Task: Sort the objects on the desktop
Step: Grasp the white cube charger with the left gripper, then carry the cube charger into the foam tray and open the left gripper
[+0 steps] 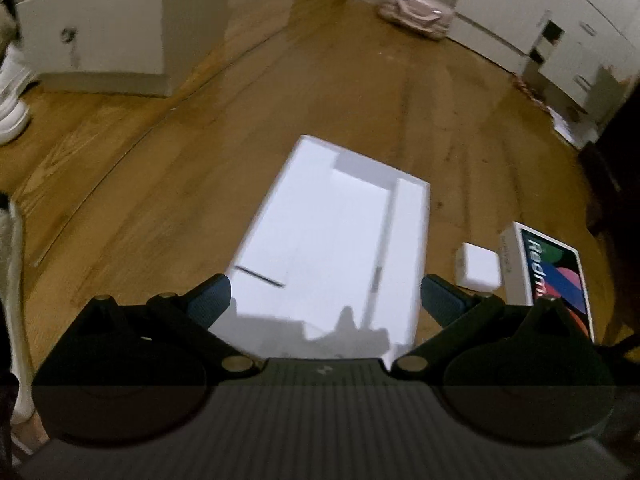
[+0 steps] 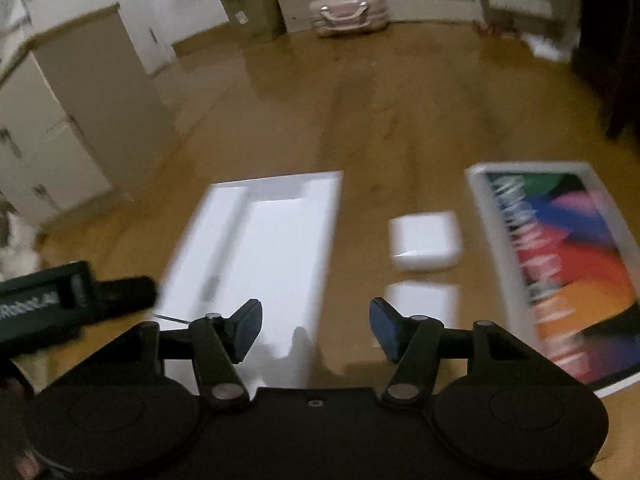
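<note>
Grippers first: the right gripper (image 2: 316, 330) hangs above a wooden floor (image 2: 380, 120), its two blue-padded fingers (image 2: 249, 330) parted with nothing between them. No earlier view is given, so only that spread shows. Below and ahead of the gap lies the near end of an open white box tray (image 2: 260, 248), long and shallow, with an inner raised section toward its far end. A thin dark line, perhaps a pin or a pen, lies at the tray's near left corner; blur hides what it is. Right of the tray sits a small white square block (image 2: 425, 242), and just in front of it a second pale square patch (image 2: 422, 304) that may be another block or a reflection; I cannot tell which. Further right lies a box lid (image 2: 560, 272) printed with bright colours. The left gripper (image 2: 76, 300) enters at the left edge of this view, beside the tray.

From the left wrist, the left gripper (image 1: 326, 300) has its fingers (image 1: 210, 300) set wide apart, empty, straddling the near end of the same tray (image 1: 332, 232). The white block (image 1: 478, 268) and the colourful lid (image 1: 556, 276) sit to its right, close together.

Farther off stand white cabinets (image 1: 92, 32) and a pale pink bag (image 1: 416, 14) on the floor.
</note>
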Action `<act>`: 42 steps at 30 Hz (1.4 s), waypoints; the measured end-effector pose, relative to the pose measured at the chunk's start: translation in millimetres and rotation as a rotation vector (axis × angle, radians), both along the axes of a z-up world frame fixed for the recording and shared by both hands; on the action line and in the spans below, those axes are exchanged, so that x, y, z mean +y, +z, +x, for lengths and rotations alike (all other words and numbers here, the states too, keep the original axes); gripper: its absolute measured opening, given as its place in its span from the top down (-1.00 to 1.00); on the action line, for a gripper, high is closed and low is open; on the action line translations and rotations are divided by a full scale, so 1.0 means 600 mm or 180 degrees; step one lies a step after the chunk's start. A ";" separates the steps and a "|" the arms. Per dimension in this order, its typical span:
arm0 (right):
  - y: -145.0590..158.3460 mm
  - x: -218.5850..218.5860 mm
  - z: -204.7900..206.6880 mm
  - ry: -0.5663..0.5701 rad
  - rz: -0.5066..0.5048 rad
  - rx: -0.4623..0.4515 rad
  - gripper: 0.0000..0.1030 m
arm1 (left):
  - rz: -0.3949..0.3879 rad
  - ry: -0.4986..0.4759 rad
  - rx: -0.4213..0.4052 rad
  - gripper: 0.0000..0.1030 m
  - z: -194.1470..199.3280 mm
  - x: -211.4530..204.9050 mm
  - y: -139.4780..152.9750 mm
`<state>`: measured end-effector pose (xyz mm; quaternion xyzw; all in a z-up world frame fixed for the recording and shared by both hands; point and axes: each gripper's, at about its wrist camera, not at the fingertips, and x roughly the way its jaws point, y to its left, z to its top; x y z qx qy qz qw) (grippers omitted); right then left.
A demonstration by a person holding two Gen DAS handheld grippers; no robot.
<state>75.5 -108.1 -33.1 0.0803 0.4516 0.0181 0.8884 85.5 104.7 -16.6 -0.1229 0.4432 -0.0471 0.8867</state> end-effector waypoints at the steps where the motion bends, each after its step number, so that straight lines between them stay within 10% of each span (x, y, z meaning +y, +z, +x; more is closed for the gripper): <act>1: 0.009 -0.025 -0.005 -0.0039 -0.0062 -0.0024 -0.27 | -0.0078 -0.0051 -0.0072 -1.00 -0.001 -0.013 -0.003; 6: 0.026 -0.141 -0.025 -0.0307 -0.0001 -0.0078 -0.34 | -0.0308 -0.0561 -0.0127 -1.00 0.000 -0.103 -0.024; 18: -0.018 -0.239 -0.057 -0.1078 0.0500 -0.0108 -0.34 | 0.1363 -0.1044 -0.0051 -0.97 0.008 -0.304 -0.075; 24: -0.019 -0.262 -0.070 -0.1192 0.0718 -0.0201 -0.34 | 0.0910 -0.1393 0.0245 -0.69 0.032 -0.312 -0.102; 34: -0.016 -0.251 -0.070 -0.1153 0.0694 -0.0174 -0.34 | 0.1198 -0.1422 0.0181 -0.53 0.043 -0.334 -0.136; 37: -0.018 -0.251 -0.069 -0.1173 0.0668 -0.0154 -0.34 | 0.1015 -0.1332 0.0180 0.00 0.057 -0.331 -0.149; 42: -0.025 -0.260 -0.069 -0.1253 0.0716 -0.0121 -0.34 | 0.0855 -0.1287 0.0211 -0.02 0.061 -0.324 -0.162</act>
